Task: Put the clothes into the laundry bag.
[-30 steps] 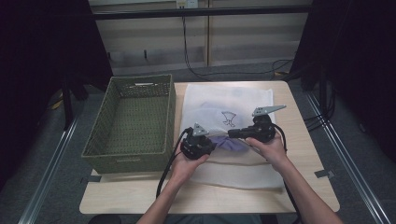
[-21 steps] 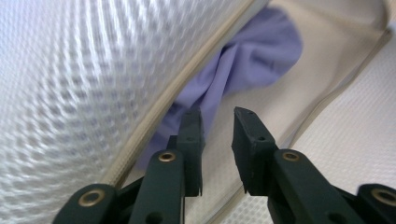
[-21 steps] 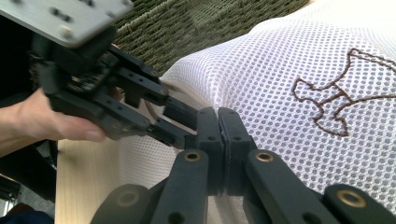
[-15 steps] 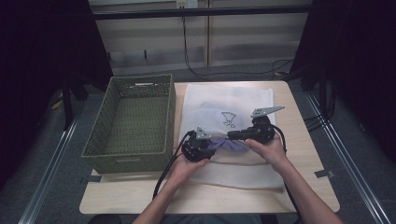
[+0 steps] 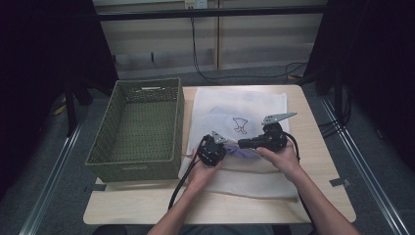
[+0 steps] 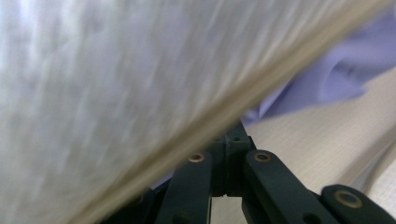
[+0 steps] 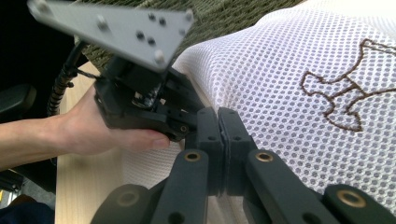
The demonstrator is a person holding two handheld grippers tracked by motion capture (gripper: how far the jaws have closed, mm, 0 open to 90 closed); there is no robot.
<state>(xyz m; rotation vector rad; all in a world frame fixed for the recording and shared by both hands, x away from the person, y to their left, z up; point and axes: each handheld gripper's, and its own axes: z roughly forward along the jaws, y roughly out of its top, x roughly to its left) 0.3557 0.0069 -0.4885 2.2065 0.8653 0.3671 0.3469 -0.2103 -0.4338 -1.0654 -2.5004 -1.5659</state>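
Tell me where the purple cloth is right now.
In the high view the purple cloth sits at the open edge of the white mesh bag, between the left gripper and right gripper, right of the green basket.

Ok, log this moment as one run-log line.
left claw: shut on mesh bag edge, jaws just closed | right claw: shut on mesh bag | purple cloth: inside bag | green basket: left of bag
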